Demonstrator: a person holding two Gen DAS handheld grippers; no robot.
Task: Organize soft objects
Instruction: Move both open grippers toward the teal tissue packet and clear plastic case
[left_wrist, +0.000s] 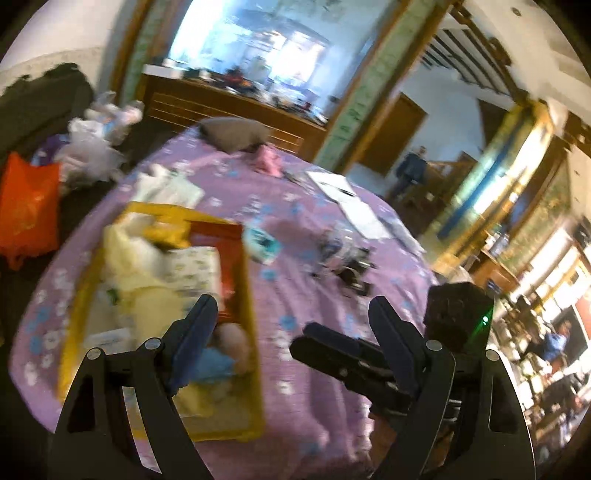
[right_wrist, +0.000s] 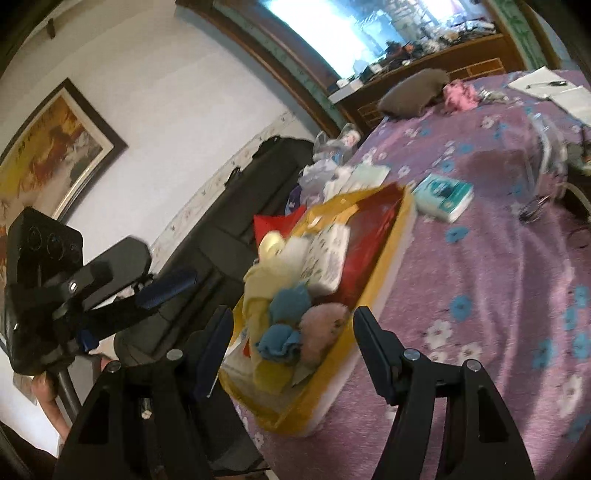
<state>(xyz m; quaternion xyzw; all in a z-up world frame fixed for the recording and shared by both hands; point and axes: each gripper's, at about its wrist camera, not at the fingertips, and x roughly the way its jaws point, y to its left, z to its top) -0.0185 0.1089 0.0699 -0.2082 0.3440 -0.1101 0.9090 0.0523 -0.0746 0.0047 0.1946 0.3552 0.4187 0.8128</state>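
Both grippers empty, jaws spread wide, nothing between them. Left gripper (left_wrist: 291, 321) hangs over the tray's near end; right gripper (right_wrist: 293, 332) sits just beside it, aimed at the same pile.

Soft stuff is already in the yellow tray (right_wrist: 384, 258) on the purple bedspread (right_wrist: 480, 277): blue socks (right_wrist: 284, 321), pink fluffy ball (right_wrist: 321, 328), yellow cloth (right_wrist: 258, 291), patterned pack (right_wrist: 328, 262). Off the tray: tissue pack (right_wrist: 443, 195) near its far corner, pink cloth (right_wrist: 458, 94) by the brown pillow (right_wrist: 413, 92), well apart.

Looks like a drop just finished; likely next is the tissue pack. Advice: go with the right, come in low, pinch across the short side, squeeze gently so it doesn't crush, keep the left out of the lane.

Pose: both point down at a shallow angle, tilted; frames are blurred.
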